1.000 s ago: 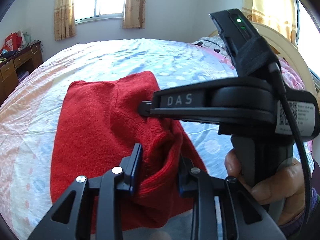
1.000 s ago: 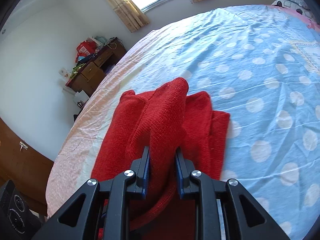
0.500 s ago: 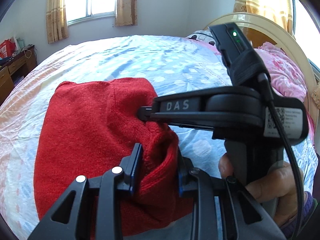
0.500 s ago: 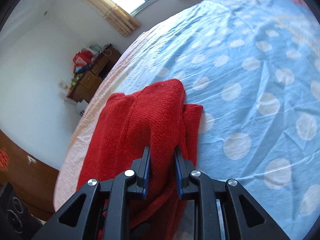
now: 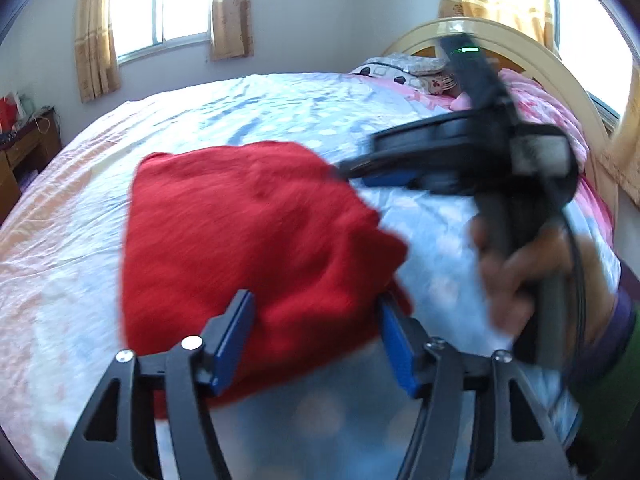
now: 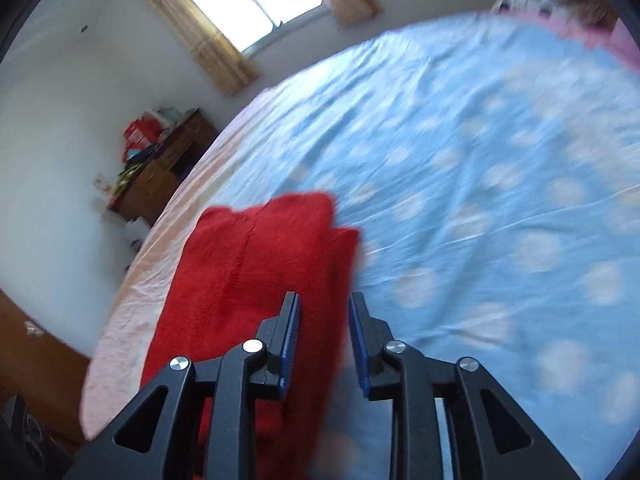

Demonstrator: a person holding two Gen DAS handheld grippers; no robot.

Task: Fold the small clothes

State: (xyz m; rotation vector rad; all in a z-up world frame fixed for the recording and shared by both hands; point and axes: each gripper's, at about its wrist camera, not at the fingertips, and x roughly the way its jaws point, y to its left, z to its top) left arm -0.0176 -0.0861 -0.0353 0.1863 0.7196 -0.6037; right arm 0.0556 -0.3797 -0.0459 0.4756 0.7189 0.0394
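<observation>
Red knit sweater (image 5: 248, 248): lies folded on the bed sheet (image 5: 260, 104), a blue sheet with pale dots, toward the side of the bed that runs pink; both views are motion-blurred.
Left gripper (image 5: 316, 336): fingers spread wide, blue pads facing each other across the near edge of the sweater; the cloth sits between them but neither pad visibly presses it, so it grips nothing.
Right gripper (image 6: 323, 340): fingers parted by a moderate gap, with the sweater's right edge seen through that gap; the pads clamp no cloth. In the left wrist view this gripper (image 5: 360, 168) sits at the sweater's far right corner, held by the person's hand (image 5: 532, 276).
Headboard (image 5: 500, 40): curved, cream-coloured, behind a pink quilt (image 5: 540, 104).
Wooden desk (image 6: 164, 168): against the wall beside the bed, cluttered on top.
Window (image 5: 160, 4): bright, flanked by yellow curtains (image 5: 94, 32).
</observation>
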